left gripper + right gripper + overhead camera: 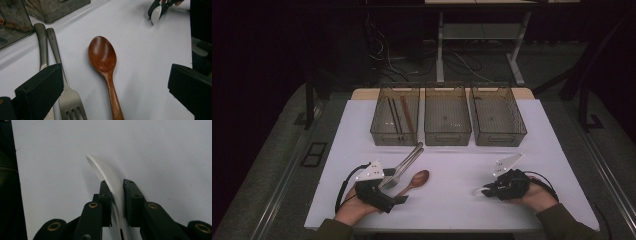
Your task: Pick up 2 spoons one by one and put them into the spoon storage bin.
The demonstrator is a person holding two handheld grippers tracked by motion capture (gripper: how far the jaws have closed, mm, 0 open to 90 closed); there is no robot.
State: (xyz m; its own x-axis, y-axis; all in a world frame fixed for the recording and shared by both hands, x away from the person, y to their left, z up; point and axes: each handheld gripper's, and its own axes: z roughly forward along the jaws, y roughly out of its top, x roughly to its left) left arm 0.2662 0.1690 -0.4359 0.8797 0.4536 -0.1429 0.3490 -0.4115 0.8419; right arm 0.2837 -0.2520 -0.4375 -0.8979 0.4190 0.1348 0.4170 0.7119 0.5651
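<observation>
A brown wooden spoon (pixel 103 53) lies on the white table, bowl up, handle running back between the wide-apart jaws of my left gripper (pixel 115 80), which is open and touches nothing. In the high view this spoon (pixel 416 180) sits just right of the left gripper (pixel 396 186). A metal fork (pixel 67 96) and a second metal utensil (pixel 41 41) lie side by side left of the spoon. My right gripper (pixel 117 190) is shut on a white spoon (pixel 106 171), held on edge just above the table; in the high view the right gripper (pixel 487 191) is at front right.
Three clear plastic bins stand in a row at the back: the left bin (pixel 379 131) holds chopsticks (pixel 407 114), while the middle bin (pixel 447 136) and the right bin (pixel 501 137) look empty. The table's front edge (pixel 452 229) runs close below both hands.
</observation>
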